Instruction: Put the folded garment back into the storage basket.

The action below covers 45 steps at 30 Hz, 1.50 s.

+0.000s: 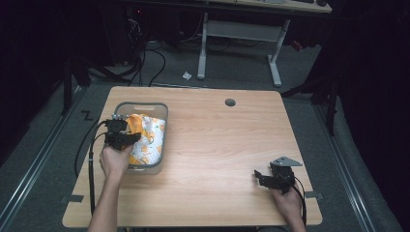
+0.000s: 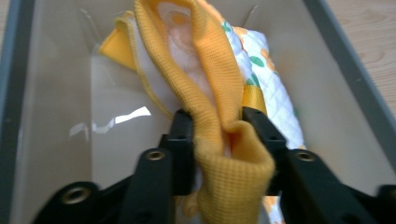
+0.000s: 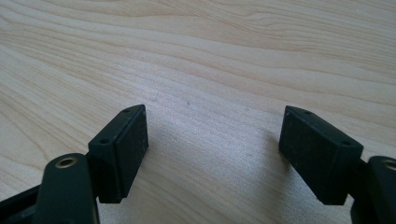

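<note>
A: What is the left claw (image 2: 217,140) doing?

B: It is pinched tight on the yellow cuff (image 2: 219,107) of some clothes (image 1: 147,137). The cuff sits right between the two black jaws. The rest of the clothes lie just past the claw, inside the grey bin (image 1: 140,105).

A: Is it taking them out or putting them in?

B: I can't tell for sure. It looks to me like a lift out.

A: How do you do that well?

B: I think you pull straight up and go slow. The cloth is soft and floppy. If you go fast it may slip out of the jaws. Hold the pinch tight until the whole piece hangs free over the rim.

A: What about the bin walls?

B: They are close on both sides of the claw (image 2: 11,93). The hanging part could catch on the rim and tip the bin. So go high first, then go sideways.

A: Where is there room?

B: The wooden surface (image 1: 217,145) to the right of the left claw is wide and bare.

A: And the right claw (image 3: 212,140)?

B: Its jaws are spread wide apart with nothing between them. It rests low over bare wood, well apart from the bin (image 1: 263,177). It could hold the bin steady.
</note>
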Tool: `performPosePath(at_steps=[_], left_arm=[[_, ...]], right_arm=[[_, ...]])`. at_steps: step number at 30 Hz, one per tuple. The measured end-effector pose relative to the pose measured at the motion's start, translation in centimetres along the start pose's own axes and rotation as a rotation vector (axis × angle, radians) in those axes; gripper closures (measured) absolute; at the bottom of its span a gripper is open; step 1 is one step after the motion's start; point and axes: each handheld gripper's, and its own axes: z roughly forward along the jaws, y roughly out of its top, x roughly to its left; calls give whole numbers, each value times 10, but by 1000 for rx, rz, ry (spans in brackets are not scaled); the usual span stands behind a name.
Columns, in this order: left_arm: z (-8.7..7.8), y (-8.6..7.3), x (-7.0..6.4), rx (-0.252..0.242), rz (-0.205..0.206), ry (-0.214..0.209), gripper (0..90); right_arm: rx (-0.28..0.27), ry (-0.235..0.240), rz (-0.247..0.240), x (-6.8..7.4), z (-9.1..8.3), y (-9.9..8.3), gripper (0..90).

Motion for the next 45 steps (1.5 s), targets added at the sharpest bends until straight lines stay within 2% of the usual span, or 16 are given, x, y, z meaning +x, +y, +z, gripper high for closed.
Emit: performPosePath(at_steps=[4,7,13,23,28,35,38,45], left_arm=[[-5,-1,1,-26,4,35,464],[-14,-1,1,-76,5,44,437],[-32,-2,-5,-160,28,-4,406],[-51,-4,-38,-250,89,-89,380],[-54,-6,-53,-259,114,-128,375],[-56,-8,-71,-268,156,-144,366],[-56,-9,-76,-264,175,-140,363],[-56,-12,-83,-273,183,-158,361]], right_arm=[[0,0,0,0,0,0,242],[0,0,-1,0,0,0,242],[0,0,-1,0,0,0,242],[0,0,-2,0,0,0,242],[0,0,-2,0,0,0,242],[0,0,-2,0,0,0,242],[0,0,-2,0,0,0,242],[0,0,-2,0,0,0,242]])
